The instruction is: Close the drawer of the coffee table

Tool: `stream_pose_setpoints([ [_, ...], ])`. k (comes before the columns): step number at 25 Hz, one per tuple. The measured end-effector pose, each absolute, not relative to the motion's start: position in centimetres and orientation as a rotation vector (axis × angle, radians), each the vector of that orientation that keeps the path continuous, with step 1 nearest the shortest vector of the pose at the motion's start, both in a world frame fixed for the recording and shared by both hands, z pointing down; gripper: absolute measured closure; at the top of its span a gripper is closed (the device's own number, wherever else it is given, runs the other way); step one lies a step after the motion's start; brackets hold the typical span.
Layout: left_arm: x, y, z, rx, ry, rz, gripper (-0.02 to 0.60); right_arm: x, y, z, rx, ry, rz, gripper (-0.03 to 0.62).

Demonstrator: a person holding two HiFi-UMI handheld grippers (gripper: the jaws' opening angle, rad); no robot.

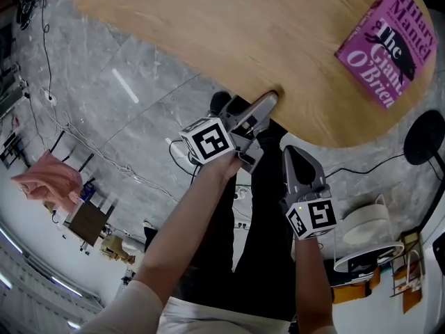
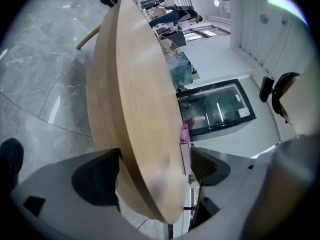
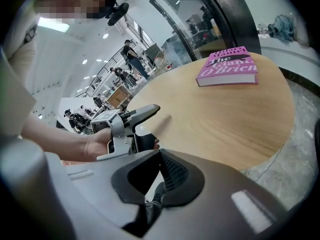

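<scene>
The oval wooden coffee table (image 1: 208, 26) fills the top of the head view. No drawer front shows clearly in any view. My left gripper (image 1: 270, 101) is at the table's near edge, open, with the tabletop's rim (image 2: 145, 194) between its two jaws. One finger (image 3: 145, 111) lies over the top surface and the other is under it. My right gripper (image 1: 293, 153) hangs below and right of the rim, apart from the table (image 3: 225, 114). Its pads (image 3: 170, 176) are pressed together with nothing between them. A pink book (image 1: 389, 44) lies on the far right of the tabletop.
Grey marble floor (image 1: 125, 82) surrounds the table, with cables (image 1: 104, 155) running across it at left. A white round object (image 1: 368, 228) and a black disc base (image 1: 424, 138) stand to the right. The person's dark legs (image 1: 257, 242) are directly below the grippers.
</scene>
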State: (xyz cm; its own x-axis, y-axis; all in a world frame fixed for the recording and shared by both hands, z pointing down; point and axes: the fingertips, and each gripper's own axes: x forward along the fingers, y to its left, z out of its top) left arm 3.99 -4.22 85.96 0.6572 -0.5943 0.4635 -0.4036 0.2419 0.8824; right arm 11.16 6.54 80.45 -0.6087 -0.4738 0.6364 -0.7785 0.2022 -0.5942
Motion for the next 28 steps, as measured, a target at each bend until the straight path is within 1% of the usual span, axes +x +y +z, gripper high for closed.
stream_pose_setpoints([
  [13, 4.5, -4.8, 86.1, 1.463, -0.847, -0.143, 0.15, 10.7, 6.4, 80.5, 1.223, -2.157, 1.329, 0.583],
  [18, 3.7, -2.1, 85.9, 1.552, -0.831, 0.042, 0.152, 10.2, 6.3, 79.4, 1.242, -2.161, 1.293, 0.583],
  [22, 1.5, -0.5, 84.5, 1.577, -0.849, 0.126, 0.153, 9.3, 6.0, 77.5, 1.273, -2.164, 1.268, 0.583],
  [26, 0.0, 0.9, 81.0, 1.698, -0.865, 0.3, 0.158, 8.2, 5.7, 74.4, 1.293, -2.155, 1.224, 0.583],
  [28, -0.4, 1.0, 78.3, 1.757, -0.858, 0.341, 0.167, 7.9, 5.2, 72.4, 1.312, -2.154, 1.194, 0.583],
])
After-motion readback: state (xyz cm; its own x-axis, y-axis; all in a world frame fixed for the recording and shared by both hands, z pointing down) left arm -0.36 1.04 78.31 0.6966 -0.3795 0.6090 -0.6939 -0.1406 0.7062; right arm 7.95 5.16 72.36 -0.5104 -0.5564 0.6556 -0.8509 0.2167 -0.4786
